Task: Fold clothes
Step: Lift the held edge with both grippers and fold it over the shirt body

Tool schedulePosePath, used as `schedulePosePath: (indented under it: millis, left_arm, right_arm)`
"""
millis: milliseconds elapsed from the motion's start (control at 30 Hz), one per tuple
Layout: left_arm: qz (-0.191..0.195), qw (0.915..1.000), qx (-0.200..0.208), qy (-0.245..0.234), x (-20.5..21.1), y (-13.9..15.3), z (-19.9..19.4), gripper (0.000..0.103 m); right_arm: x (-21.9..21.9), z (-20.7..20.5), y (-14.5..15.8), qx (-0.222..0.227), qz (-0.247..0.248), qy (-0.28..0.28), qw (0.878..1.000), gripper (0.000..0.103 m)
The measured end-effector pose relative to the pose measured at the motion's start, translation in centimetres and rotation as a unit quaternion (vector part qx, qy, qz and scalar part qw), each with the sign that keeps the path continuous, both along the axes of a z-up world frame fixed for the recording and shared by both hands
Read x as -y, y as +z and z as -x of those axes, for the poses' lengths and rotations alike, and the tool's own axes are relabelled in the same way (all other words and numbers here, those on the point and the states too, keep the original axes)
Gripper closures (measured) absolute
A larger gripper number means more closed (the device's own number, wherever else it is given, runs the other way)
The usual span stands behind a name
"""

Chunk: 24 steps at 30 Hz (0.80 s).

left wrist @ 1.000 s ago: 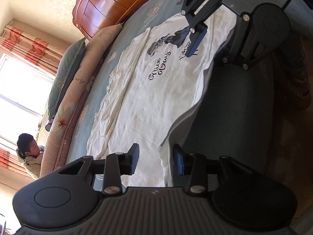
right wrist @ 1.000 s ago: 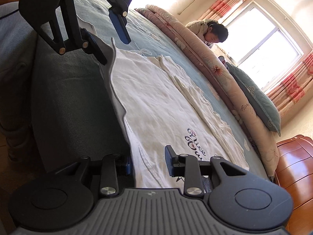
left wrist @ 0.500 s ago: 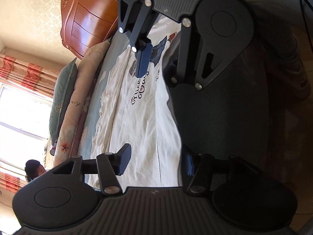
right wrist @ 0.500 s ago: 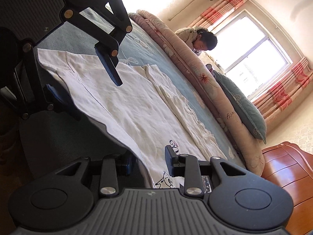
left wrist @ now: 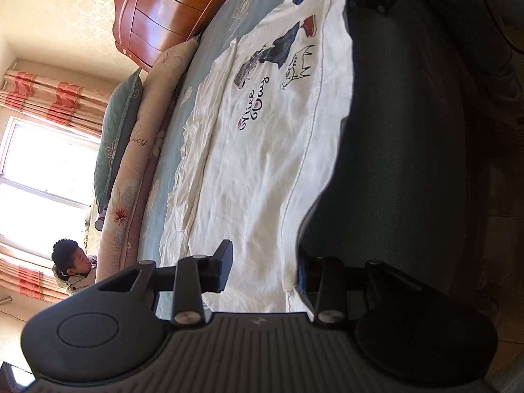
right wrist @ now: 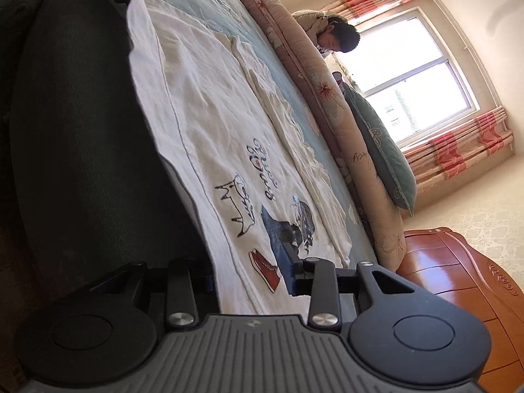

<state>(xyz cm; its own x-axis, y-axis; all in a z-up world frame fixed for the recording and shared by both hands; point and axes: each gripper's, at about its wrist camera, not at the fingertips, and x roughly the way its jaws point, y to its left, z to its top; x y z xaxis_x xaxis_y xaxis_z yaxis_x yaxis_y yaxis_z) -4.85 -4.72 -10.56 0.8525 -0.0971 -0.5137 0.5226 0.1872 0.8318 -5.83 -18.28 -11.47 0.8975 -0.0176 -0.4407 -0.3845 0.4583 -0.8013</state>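
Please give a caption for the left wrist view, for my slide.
Left gripper, closing, straddles the near edge of a white printed T-shirt spread on a bed.

Home bedroom. Wide bed with pale blue patterned sheet (left wrist: pixel 209 65), polished reddish-brown carved wooden headboard (left wrist: pixel 163 9) at one end. Rolled floral pink quilt (right wrist: pixel 327 98) and grey-green embroidered pillow (right wrist: pixel 380 144) lie along the far side. Sunlit window (right wrist: pixel 409 65) with red-and-cream striped curtains (right wrist: pixel 458 150); cream patterned wallpaper. White printed T-shirt (left wrist: pixel 262 150) spread on the bed. A person (right wrist: pixel 334 32) leans at the bed's far edge.
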Motion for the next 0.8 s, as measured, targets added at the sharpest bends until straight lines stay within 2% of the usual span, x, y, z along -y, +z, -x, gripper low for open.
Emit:
schedulePosePath:
  millis: [200,233,333,367,400,467,567,800]
  left_arm:
    - [-0.03,0.9995,-0.002,-0.008,0.4,-0.7,0.5,0.068]
    - [-0.035,0.9993,-0.003,-0.009,0.4,-0.8,0.5,0.073]
    - [-0.05,0.9982,-0.032,-0.01,0.7,-0.9,0.7,0.101]
    - [-0.058,0.9972,-0.044,-0.014,0.8,-0.9,0.7,0.101]
    - [-0.066,0.9965,-0.048,-0.019,0.8,-0.9,0.7,0.101]
    - [-0.08,0.9948,-0.056,-0.028,0.9,-0.8,0.7,0.101]
    - [-0.072,0.995,-0.066,-0.02,0.7,0.5,-0.1,0.101]
    - [-0.049,0.998,-0.04,0.0,1.1,3.7,-3.1,0.101]
  right_arm:
    - [2.1,-0.5,0.2,-0.014,0.01,-0.012,1.0,0.063]
    - [2.2,-0.5,0.2,-0.017,0.014,-0.01,1.0,0.064]
    - [2.6,-0.5,0.3,-0.046,0.003,-0.006,0.999,0.084]
    - [2.6,-0.6,0.5,-0.057,-0.004,-0.005,0.998,0.096]
    - [2.6,-0.6,0.7,-0.066,-0.008,-0.004,0.998,0.098]
    - [2.7,-0.9,1.2,-0.081,-0.016,0.001,0.997,0.098]
    - [3.2,-1.3,2.6,-0.096,-0.031,0.009,0.995,0.099]
    - [3.7,-4.0,6.4,-0.084,-0.038,0.025,0.995,0.099]
